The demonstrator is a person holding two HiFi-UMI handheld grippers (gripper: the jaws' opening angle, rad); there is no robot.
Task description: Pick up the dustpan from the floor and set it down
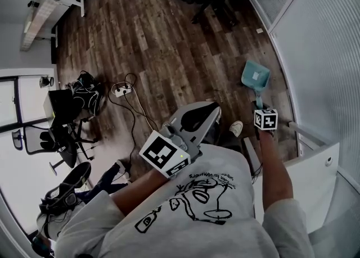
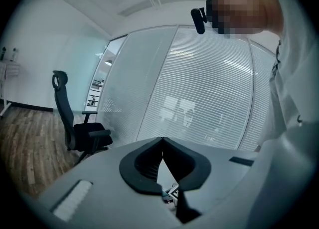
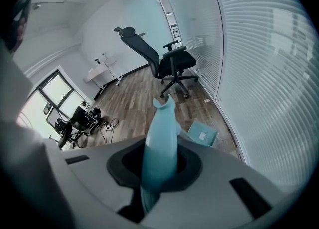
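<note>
The right gripper [image 3: 160, 169] is clamping its jaws on the pale teal handle [image 3: 160, 138] of the dustpan [image 3: 202, 133]. The handle is filling the gap between the two pads and is sticking out well past their tips. The square pan, with a small pale label inside it, is showing beyond the jaws and just to the right of the handle, over the wooden floor [image 3: 130, 104]. Whether its edge is touching the boards cannot be told. Farther out past the jaw tips, a black office chair [image 3: 172, 63] is standing near the blind-covered glass wall [image 3: 259, 73]

The left gripper [image 2: 162, 145] is pointing away from the dustpan, its jaws pressed together at the tips with nothing between them. Straight ahead of these jaws the slatted glass partition is filling the view, and the chair is standing off to their left
</note>
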